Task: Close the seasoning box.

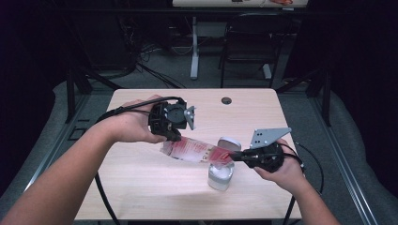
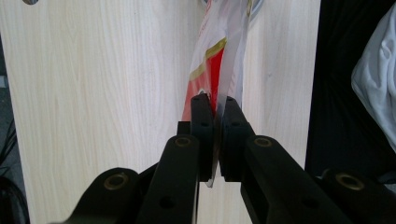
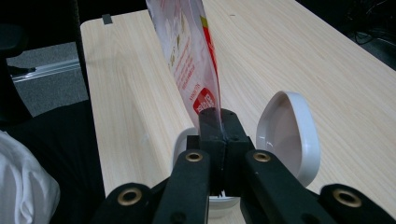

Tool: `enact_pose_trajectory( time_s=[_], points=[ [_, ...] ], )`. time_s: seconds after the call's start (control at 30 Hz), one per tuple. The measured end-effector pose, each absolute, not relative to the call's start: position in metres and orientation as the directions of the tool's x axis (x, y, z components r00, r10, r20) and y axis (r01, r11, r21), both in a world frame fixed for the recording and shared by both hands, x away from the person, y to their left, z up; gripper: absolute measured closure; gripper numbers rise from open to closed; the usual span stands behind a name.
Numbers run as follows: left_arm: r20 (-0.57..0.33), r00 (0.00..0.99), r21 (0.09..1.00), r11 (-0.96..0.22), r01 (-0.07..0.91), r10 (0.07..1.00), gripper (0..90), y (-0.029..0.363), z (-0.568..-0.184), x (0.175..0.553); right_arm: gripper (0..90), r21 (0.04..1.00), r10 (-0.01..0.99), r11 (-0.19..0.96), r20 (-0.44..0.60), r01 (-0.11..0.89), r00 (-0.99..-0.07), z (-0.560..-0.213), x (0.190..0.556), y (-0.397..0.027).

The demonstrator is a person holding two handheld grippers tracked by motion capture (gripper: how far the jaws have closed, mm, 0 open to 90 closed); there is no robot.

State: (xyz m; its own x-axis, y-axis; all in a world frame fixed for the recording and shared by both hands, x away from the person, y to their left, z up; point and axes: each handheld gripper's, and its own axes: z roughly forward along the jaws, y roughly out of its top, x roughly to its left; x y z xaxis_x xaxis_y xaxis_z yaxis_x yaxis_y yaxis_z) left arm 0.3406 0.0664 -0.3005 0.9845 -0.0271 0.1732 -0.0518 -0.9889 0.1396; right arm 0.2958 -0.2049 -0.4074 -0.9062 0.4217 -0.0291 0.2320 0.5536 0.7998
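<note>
A red and clear plastic pouch hangs above the table, stretched between both grippers. My left gripper is shut on its left end; in the left gripper view the jaws pinch the pouch edge-on at the gripper. My right gripper is shut on the other end; the right gripper view has the pouch rising from the closed gripper. Below the right end stands a white container with its hinged lid flipped open; the lid sits just right of the jaws.
The light wooden table has a round cable hole near its far edge. Beyond the table stand a dark chair and a desk leg. Cables trail from both grippers off the table's sides.
</note>
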Motion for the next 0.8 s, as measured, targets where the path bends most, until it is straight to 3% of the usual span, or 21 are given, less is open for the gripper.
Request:
enact_pose_trajectory(
  time_s=[0.8],
  points=[
    [0.161, 0.987, 0.145, -0.989, -0.020, 0.003, 86.0, 0.086, -0.317, 0.343, 90.0, 0.799, 0.408, 0.562, -0.042, 0.215, -0.912, -0.399, 0.298, -0.190]
  ],
)
